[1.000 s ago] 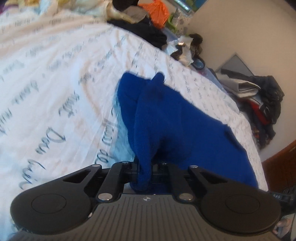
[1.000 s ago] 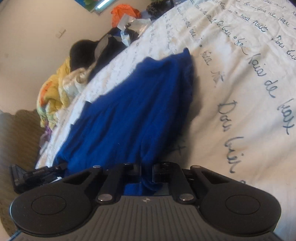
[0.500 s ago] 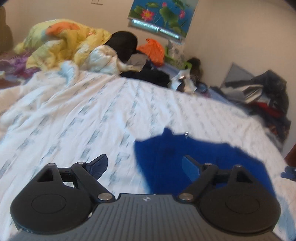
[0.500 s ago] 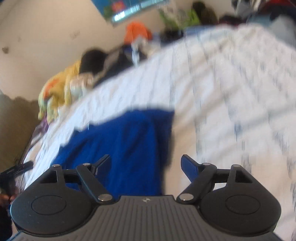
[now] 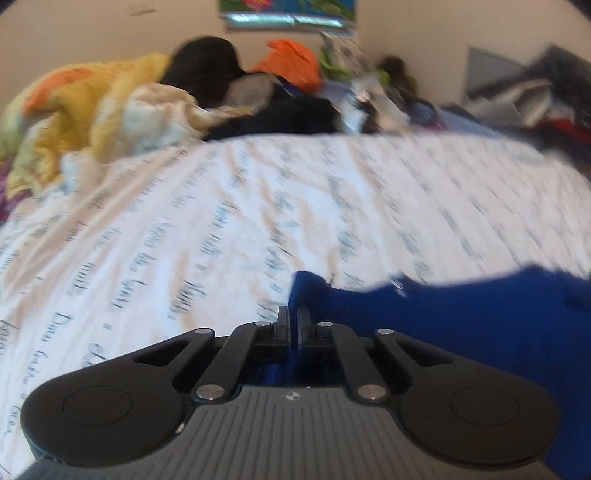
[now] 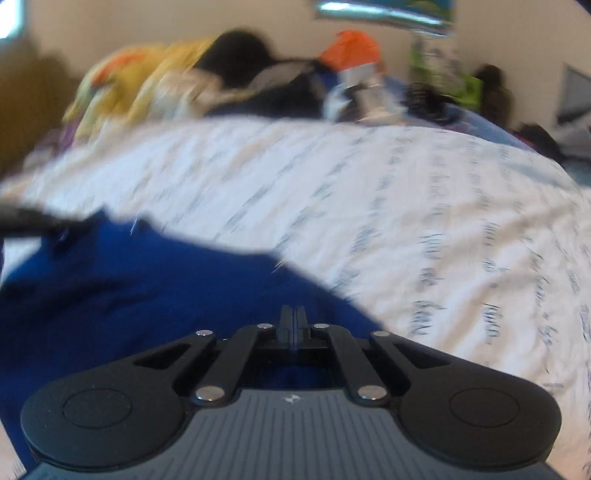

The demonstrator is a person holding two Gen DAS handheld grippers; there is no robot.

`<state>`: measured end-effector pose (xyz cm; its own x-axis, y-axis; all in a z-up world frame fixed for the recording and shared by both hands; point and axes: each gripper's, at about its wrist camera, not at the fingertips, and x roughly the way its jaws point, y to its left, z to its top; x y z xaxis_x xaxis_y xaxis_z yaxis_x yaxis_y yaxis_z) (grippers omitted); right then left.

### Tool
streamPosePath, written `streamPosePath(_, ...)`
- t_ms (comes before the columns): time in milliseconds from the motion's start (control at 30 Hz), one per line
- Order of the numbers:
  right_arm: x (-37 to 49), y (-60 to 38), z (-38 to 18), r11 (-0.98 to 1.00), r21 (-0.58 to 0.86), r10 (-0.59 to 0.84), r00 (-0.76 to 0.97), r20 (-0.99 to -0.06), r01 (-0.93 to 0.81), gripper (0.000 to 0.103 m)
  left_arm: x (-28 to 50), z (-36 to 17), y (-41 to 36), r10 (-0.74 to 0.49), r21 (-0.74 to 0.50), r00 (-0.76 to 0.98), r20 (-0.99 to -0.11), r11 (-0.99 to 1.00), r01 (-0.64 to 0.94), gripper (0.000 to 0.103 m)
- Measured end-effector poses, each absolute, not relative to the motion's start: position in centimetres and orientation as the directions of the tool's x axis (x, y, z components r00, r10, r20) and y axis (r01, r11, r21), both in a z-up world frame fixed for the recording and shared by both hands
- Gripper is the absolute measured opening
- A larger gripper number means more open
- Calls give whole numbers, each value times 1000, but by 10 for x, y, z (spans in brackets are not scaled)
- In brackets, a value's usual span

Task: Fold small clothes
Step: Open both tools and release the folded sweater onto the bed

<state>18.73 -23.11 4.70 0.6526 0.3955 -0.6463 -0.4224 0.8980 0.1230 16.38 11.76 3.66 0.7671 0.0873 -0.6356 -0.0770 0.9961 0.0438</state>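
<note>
A blue garment lies on the white bedsheet with script print. My left gripper is shut on the garment's left corner, with blue cloth pinched between the jaws. In the right wrist view the garment spreads to the left, and my right gripper is shut on its right edge. The left gripper shows as a dark blurred shape at the far left of the right wrist view. Both views are motion-blurred.
A heap of clothes and bedding lies along the far side of the bed: yellow and orange blanket, black item, orange item. More dark clothes pile at the right. A picture hangs on the wall.
One second ago both grippers held the garment; half a second ago both were open above it. Now both have dropped lower and shut on its near edge again.
</note>
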Motion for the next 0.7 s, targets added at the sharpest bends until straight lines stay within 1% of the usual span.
streamPosePath(67,204,-262,42,926,226,376,685,-624,-302,1,170,33,126,84,53,754,-652,996,-66,9)
streamPosePath(100,210,-276,36,927,278,373,678,-633,-251,2,168,33,128,86,63,750,-655,996,-59,9)
streamPosePath(167,207,-287,33,913,351,398,653,-644,-210,3,153,40,126,84,71,774,-627,996,-51,11)
streamPosePath(200,198,-288,37,902,379,414,663,-624,-207,3,144,47,123,71,71,800,-595,997,-36,11)
streamPosePath(233,187,-286,43,889,389,442,673,-592,-241,5,137,53,119,62,79,821,-567,997,-20,24)
streamPosePath(267,177,-279,52,881,368,467,677,-569,-298,8,133,58,114,53,87,831,-553,996,-5,55)
streamPosePath(300,171,-270,58,878,329,478,681,-554,-348,20,133,61,110,37,88,834,-550,996,14,71)
streamPosePath(333,167,-259,62,879,281,476,684,-552,-385,47,134,63,107,31,90,838,-545,996,21,92)
streamPosePath(367,168,-248,64,882,233,465,680,-567,-409,66,138,63,102,28,95,842,-539,995,28,92)
streamPosePath(400,169,-237,64,882,184,452,673,-585,-433,89,143,61,97,35,111,837,-547,993,30,90)
streamPosePath(467,171,-218,60,873,97,431,664,-611,-478,88,155,55,94,47,115,809,-586,993,25,87)
streamPosePath(500,172,-211,58,862,68,429,652,-625,-502,82,161,49,95,58,110,792,-608,994,12,86)
streamPosePath(533,172,-203,55,853,37,421,643,-640,-521,55,166,43,98,66,101,777,-626,995,-3,83)
streamPosePath(567,171,-197,50,844,6,405,630,-662,-536,40,171,38,102,64,85,762,-645,996,-12,79)
streamPosePath(600,171,-193,45,841,-14,387,619,-684,-541,30,175,33,106,60,70,747,-663,997,-18,76)
streamPosePath(633,171,-191,38,841,-36,366,616,-698,-540,29,178,27,110,58,58,733,-678,998,-25,74)
streamPosePath(700,172,-191,30,843,-81,333,634,-698,-532,29,178,20,115,57,45,733,-678,998,-36,78)
